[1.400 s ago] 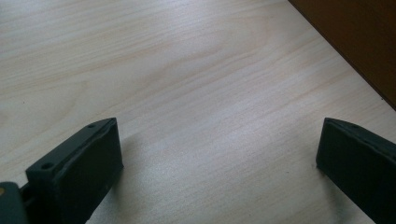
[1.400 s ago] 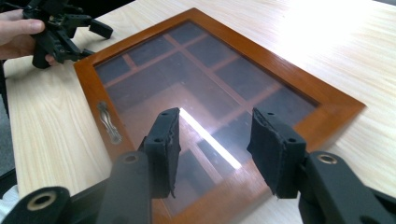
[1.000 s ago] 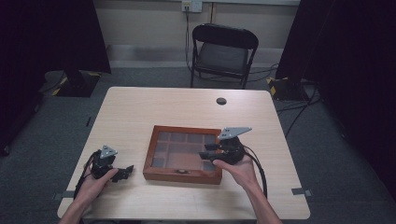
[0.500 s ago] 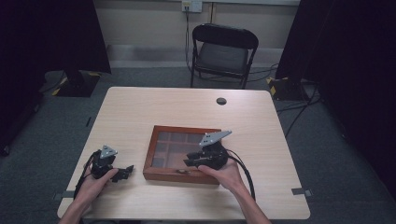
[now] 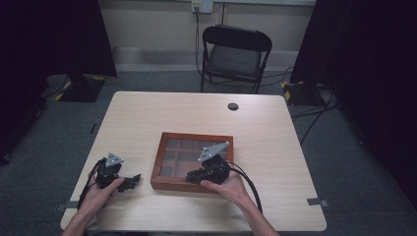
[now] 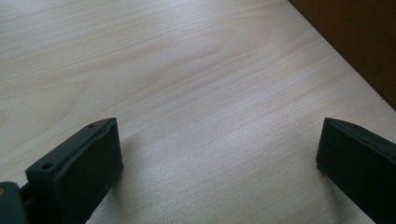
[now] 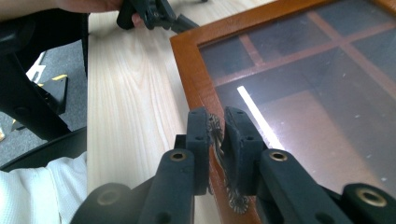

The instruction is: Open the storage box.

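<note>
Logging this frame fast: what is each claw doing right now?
Left claw: open, nothing between its jaws.
Right claw: just closed, shut on the metal clasp at the wooden box front edge.

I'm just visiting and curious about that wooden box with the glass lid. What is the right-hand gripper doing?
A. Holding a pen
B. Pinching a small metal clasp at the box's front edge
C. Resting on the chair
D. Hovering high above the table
B: in the right gripper view the right gripper has its jaws closed on a small metal clasp at the front edge of the wooden box.
</note>
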`<state>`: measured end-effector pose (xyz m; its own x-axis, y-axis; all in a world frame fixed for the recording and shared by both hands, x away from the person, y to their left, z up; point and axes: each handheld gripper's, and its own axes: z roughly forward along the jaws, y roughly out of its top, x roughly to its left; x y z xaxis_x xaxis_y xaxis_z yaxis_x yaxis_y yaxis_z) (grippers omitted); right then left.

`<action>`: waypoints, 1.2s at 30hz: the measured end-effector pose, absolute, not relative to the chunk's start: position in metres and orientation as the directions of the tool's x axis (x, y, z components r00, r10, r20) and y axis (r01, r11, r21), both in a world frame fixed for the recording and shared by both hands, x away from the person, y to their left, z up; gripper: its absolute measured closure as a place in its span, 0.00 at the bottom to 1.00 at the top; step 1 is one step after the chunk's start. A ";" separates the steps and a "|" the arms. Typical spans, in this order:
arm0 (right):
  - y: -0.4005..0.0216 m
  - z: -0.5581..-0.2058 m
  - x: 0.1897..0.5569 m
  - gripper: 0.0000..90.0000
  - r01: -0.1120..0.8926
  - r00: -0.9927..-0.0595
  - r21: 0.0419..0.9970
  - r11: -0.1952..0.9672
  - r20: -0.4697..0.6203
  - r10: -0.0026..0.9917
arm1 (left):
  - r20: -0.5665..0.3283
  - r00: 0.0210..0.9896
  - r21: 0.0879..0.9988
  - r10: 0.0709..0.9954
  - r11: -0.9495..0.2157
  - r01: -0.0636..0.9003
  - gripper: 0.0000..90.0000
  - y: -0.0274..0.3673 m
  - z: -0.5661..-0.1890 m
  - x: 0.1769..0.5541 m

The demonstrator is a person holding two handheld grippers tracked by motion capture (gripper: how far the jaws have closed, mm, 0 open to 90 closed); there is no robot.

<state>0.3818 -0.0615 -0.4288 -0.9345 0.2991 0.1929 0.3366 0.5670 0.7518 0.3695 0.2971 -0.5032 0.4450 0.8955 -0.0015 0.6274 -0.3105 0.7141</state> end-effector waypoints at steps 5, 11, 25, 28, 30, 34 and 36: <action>-0.061 -0.432 0.382 0.90 0.335 -0.936 0.751 0.568 0.194 0.295 | -0.002 0.444 0.715 0.896 -0.309 0.627 0.00 0.297 -0.503 0.369; -0.061 -0.434 0.384 0.89 0.332 -0.937 0.744 0.580 0.186 0.297 | -0.004 0.444 0.716 0.896 -0.308 0.627 0.00 0.297 -0.503 0.369; -0.061 -0.440 0.384 0.91 0.306 -0.946 0.753 0.583 0.171 0.276 | -0.002 0.444 0.715 0.896 -0.309 0.627 0.00 0.297 -0.503 0.369; -0.061 -0.439 0.384 0.92 0.301 -0.947 0.751 0.588 0.164 0.275 | -0.005 0.444 0.716 0.896 -0.307 0.627 0.00 0.297 -0.504 0.369; -0.061 -0.439 0.384 0.92 0.299 -0.948 0.747 0.593 0.163 0.273 | -0.005 0.444 0.716 0.896 -0.307 0.627 0.00 0.297 -0.504 0.369; -0.061 -0.437 0.385 0.92 0.288 -0.952 0.736 0.612 0.153 0.264 | -0.004 0.444 0.716 0.896 -0.307 0.627 0.00 0.297 -0.504 0.369; -0.062 -0.437 0.385 0.92 0.290 -0.952 0.738 0.609 0.157 0.263 | -0.001 0.444 0.716 0.896 -0.309 0.626 0.00 0.297 -0.503 0.369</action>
<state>0.3847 -0.0615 -0.4369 -0.9520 0.2627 0.1570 0.2898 0.6090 0.7384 0.3695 0.2970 -0.5034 0.4440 0.8960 -0.0015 0.6262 -0.3091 0.7158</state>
